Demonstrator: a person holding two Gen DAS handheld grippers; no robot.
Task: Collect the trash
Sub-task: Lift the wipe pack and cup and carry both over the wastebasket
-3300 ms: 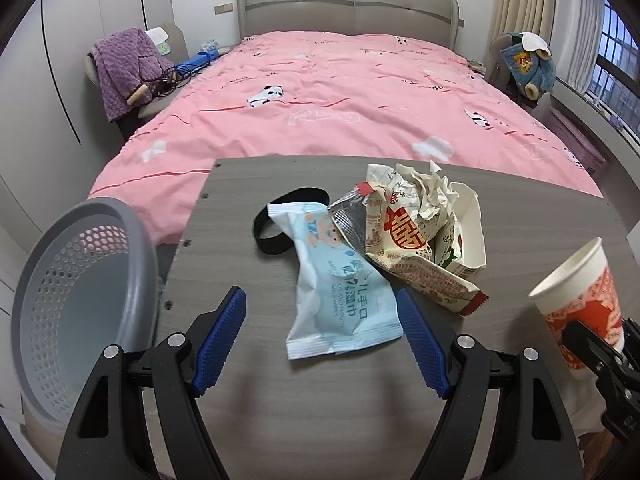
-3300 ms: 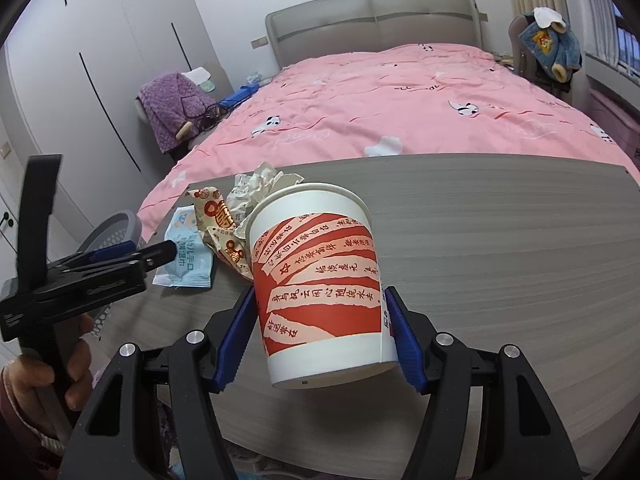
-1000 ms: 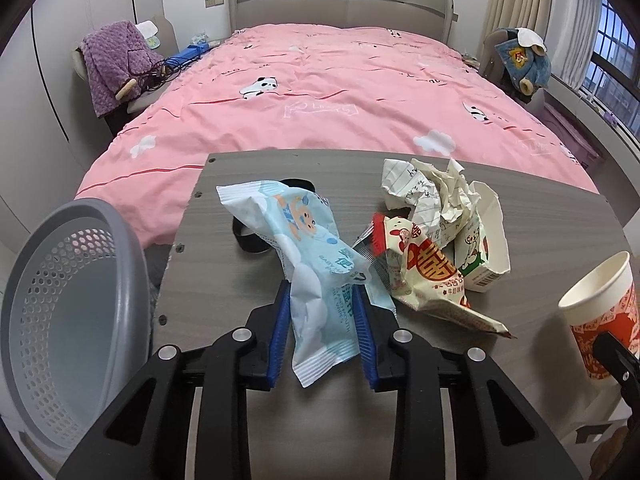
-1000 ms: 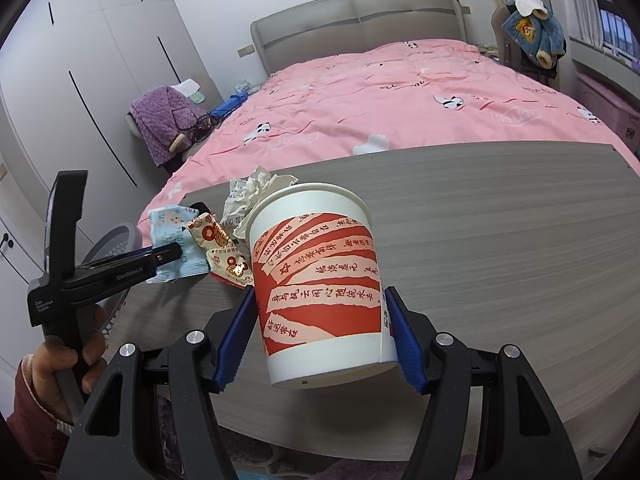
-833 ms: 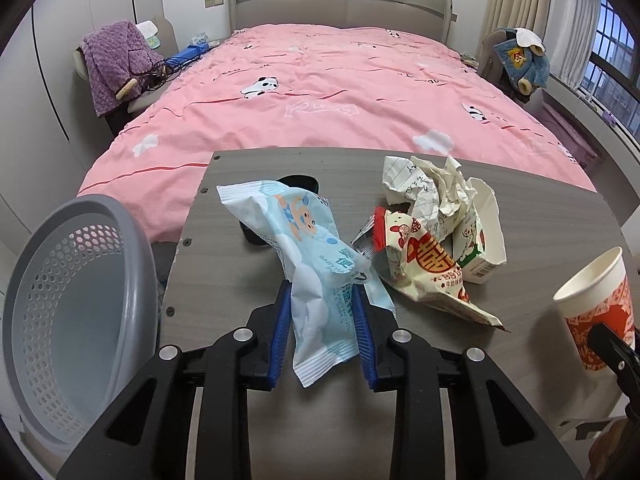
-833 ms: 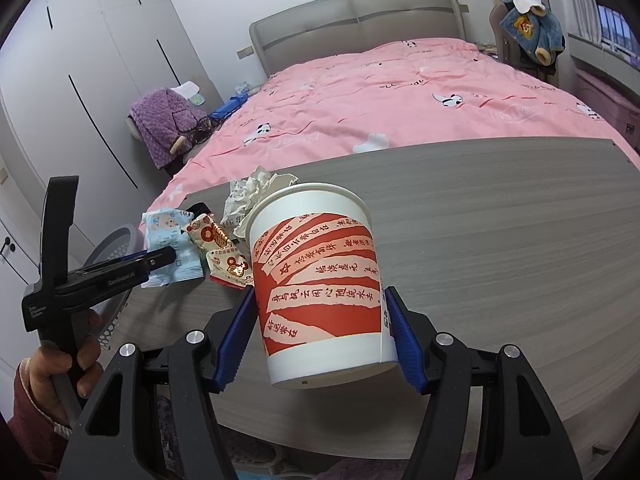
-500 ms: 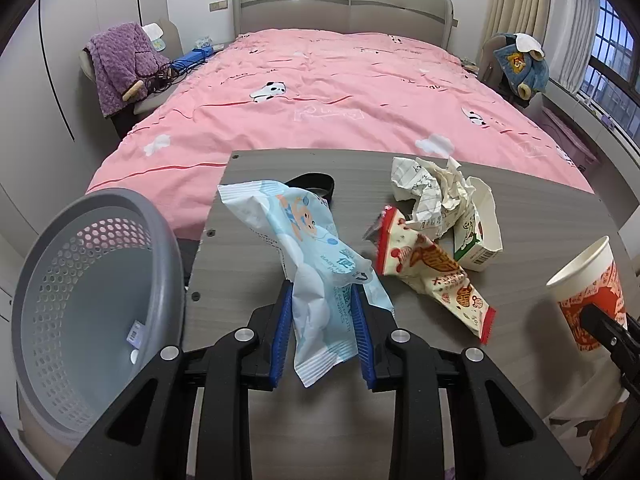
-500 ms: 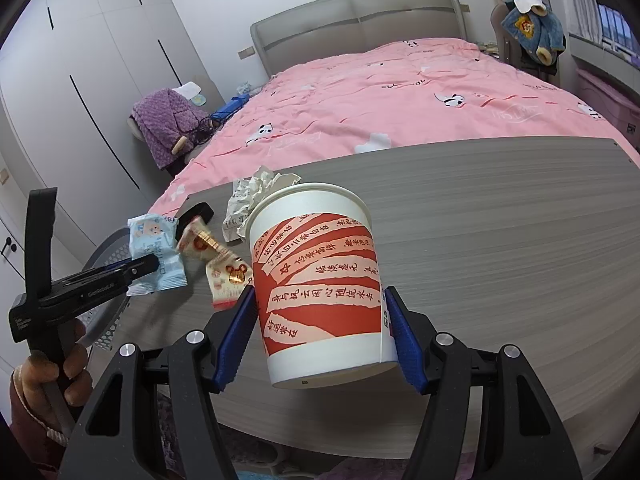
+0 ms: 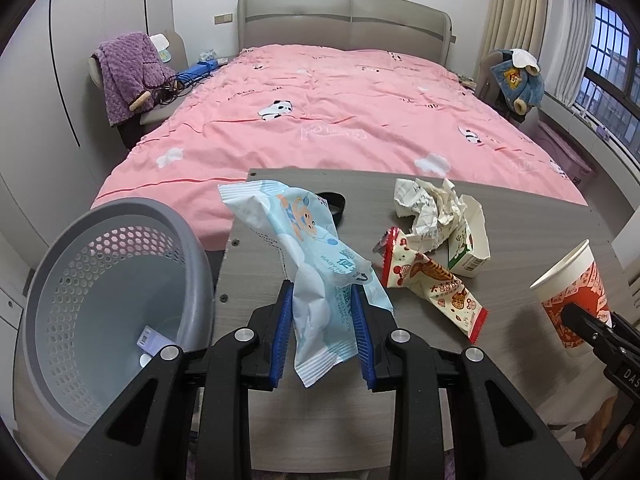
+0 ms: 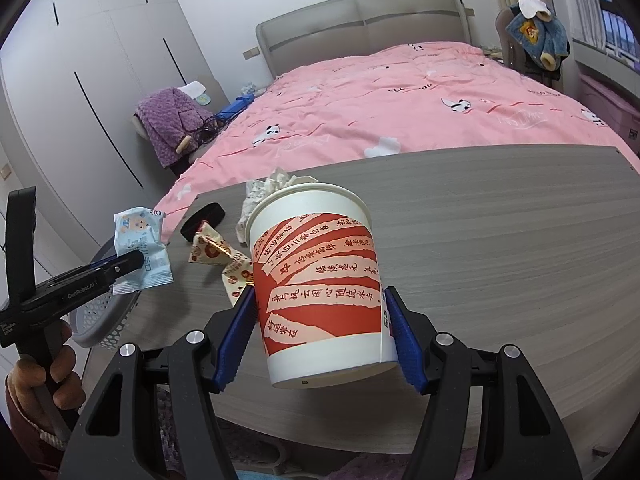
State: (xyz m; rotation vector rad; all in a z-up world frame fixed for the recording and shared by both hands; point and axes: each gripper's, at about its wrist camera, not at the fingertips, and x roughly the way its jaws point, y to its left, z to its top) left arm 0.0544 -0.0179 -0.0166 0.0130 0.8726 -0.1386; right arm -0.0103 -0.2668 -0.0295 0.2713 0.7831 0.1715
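Left wrist view: left gripper [image 9: 323,328] clamps wipes pack [image 9: 316,264], right gripper [image 10: 320,336] clamps paper cup [image 10: 320,292]; basket [image 9: 80,304] lower left near-empty, wrappers [image 9: 436,256] remain mid-frame.

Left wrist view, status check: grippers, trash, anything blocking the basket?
Left gripper shut on wipes packet, lifted. Right gripper shut on paper cup. Basket at left, path open. Snack wrapper, crumpled paper on table.

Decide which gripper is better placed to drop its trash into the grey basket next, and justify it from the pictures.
Left. The left gripper grips the blue wipes packet right beside the grey basket. The right gripper holds the paper cup farther across the table.
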